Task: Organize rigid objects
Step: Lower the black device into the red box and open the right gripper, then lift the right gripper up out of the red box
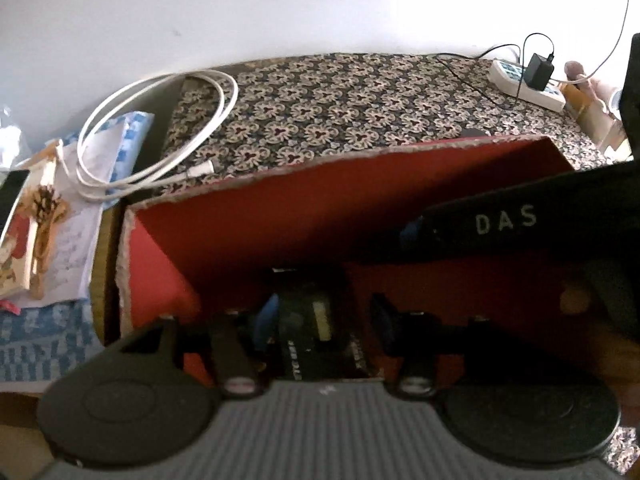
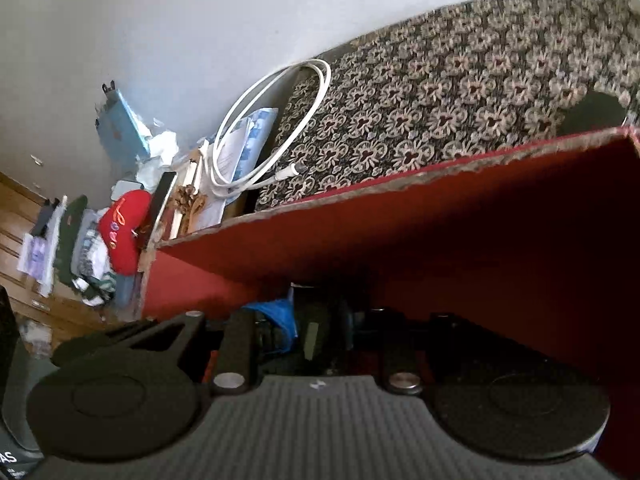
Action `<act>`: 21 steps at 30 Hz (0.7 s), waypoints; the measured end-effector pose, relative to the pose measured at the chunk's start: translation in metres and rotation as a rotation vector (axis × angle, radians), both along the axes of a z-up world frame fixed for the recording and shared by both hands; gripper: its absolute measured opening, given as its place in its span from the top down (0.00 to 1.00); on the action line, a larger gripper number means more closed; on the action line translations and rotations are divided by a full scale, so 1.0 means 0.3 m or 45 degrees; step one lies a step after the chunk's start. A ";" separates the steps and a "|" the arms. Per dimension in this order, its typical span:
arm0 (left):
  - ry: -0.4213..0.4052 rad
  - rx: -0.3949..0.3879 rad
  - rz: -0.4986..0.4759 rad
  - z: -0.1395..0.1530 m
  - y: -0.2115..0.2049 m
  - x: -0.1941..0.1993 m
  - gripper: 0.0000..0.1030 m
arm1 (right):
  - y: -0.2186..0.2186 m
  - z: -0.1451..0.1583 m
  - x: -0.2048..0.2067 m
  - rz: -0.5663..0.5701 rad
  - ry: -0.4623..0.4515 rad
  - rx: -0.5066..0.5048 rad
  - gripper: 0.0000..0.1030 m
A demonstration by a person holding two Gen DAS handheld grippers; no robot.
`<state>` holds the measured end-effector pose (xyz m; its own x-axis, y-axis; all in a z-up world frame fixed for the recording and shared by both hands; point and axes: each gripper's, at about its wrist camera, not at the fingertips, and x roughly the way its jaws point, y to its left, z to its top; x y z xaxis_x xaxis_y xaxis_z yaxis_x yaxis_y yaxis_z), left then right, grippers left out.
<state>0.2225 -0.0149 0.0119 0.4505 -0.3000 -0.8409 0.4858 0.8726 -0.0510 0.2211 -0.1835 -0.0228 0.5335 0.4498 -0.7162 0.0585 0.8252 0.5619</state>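
Left wrist view: the left tongs [image 1: 320, 320] reach down into a red cardboard box [image 1: 280, 216] that sits on the patterned desk [image 1: 340, 96]. Their jaws stand apart, released, with a dark rectangular object [image 1: 306, 332] lying between them on the box floor; the pads do not press it. The right tongs [image 1: 532, 220] cross in from the right. A coiled white cable [image 1: 160, 136] lies beyond the box.

Right wrist view: the right tongs [image 2: 316, 332] point into the same box, jaws clenched near the dark object [image 2: 316, 336]; a grasp cannot be told.
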 end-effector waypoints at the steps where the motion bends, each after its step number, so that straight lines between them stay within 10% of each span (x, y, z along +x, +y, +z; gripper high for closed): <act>1: -0.005 0.002 0.007 0.000 0.001 -0.001 0.50 | 0.009 0.008 -0.004 0.007 -0.005 -0.022 0.93; 21: -0.142 0.149 0.068 -0.002 -0.029 -0.016 0.38 | 0.027 0.026 -0.035 -0.121 -0.112 -0.294 0.89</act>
